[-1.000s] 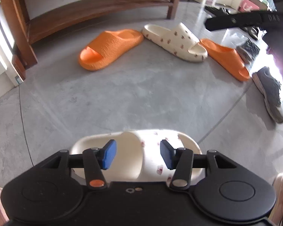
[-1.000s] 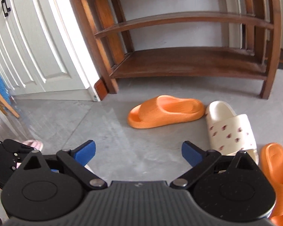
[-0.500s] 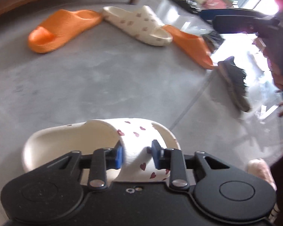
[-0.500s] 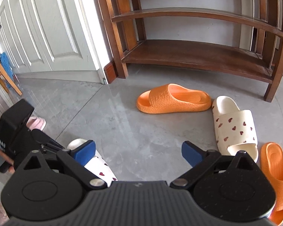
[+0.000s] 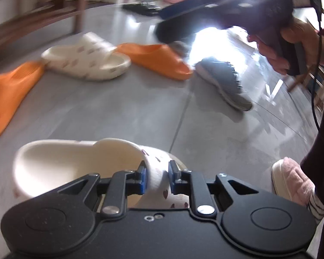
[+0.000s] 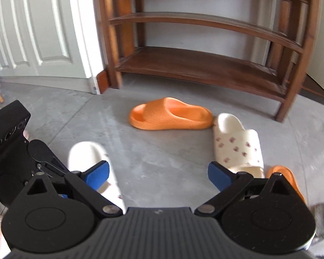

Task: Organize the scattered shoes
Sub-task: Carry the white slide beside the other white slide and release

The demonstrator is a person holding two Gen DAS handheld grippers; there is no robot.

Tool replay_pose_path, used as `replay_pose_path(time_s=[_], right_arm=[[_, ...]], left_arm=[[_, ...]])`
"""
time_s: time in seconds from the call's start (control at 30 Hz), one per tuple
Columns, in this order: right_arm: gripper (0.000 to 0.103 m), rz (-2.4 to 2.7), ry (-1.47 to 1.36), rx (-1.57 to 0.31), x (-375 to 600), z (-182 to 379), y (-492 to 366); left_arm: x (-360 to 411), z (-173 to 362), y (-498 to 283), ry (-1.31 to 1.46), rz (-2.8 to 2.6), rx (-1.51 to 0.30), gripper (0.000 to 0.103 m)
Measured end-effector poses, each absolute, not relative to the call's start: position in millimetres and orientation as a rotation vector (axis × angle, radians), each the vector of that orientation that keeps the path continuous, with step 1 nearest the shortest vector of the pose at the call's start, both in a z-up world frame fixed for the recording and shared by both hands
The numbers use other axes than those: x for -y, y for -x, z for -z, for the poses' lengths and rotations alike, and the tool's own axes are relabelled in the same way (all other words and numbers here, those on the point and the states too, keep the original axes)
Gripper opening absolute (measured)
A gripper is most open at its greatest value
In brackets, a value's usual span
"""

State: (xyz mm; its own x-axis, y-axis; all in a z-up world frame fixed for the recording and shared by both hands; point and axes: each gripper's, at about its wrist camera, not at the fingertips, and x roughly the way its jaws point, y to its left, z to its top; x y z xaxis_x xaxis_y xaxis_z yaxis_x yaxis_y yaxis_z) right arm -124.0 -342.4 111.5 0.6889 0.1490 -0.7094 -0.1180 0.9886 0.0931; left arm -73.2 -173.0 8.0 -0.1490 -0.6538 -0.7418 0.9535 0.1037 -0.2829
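My left gripper is shut on the strap of a cream slipper with red hearts and holds it above the floor; it also shows in the right wrist view. Its mate lies on the grey floor between two orange slippers. My right gripper is open and empty, above the floor, facing the wooden shoe rack. It shows in the left wrist view, held high at the upper right.
A grey sneaker lies on the floor right of the orange slipper. Dark shoes lie farther back. The person's pink slipper is at the right. White doors stand left of the rack.
My left gripper closed on the cream slipper's strap, lifted it and swung right. My right gripper moved closer to the rack and the slippers.
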Motion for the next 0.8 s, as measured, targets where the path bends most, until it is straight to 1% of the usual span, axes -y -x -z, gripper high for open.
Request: replay_pose_path(time_s=[0.13,0.2,0.3,0.33,0.5,0.6,0.73,0.8], right_arm=[[0.099,-0.090,-0.065,-0.800,362.8,-110.6,133.3],[0.099,-0.068,-0.081,-0.802,371.6,-109.0,136.5],[0.099,-0.033,-0.104,-0.802,388.0,-104.9,143.2],[0.099,-0.025,-0.114,-0.799,393.1,-103.7,145.5],[0.099,0.036,-0.194,-0.800,419.2,-95.2,153.6],[0.099,0.069,-0.214,-0.809,429.4,-90.2,160.8],[0.099,0.091,-0.224,-0.834,436.7,-84.0,168.6],[0.099,0.104,-0.235,-0.847,439.7,-81.4,172.7]], left_arm=[[209.1,-5.7,83.7,-0.458,1.535,-0.870,0.014],[219.9,-4.2,84.5,-0.472,1.529,-0.850,0.018],[232.4,-11.0,78.6,-0.513,1.471,-0.748,0.025],[237.6,-13.1,72.0,-0.518,1.442,-0.721,0.027],[275.8,-17.5,27.6,-0.528,1.293,-0.614,0.030],[303.8,-14.4,0.7,-0.540,1.253,-0.571,0.034],[338.3,-7.3,-42.5,-0.526,1.273,-0.585,0.041],[350.2,-2.2,-62.4,-0.529,1.277,-0.595,0.042]])
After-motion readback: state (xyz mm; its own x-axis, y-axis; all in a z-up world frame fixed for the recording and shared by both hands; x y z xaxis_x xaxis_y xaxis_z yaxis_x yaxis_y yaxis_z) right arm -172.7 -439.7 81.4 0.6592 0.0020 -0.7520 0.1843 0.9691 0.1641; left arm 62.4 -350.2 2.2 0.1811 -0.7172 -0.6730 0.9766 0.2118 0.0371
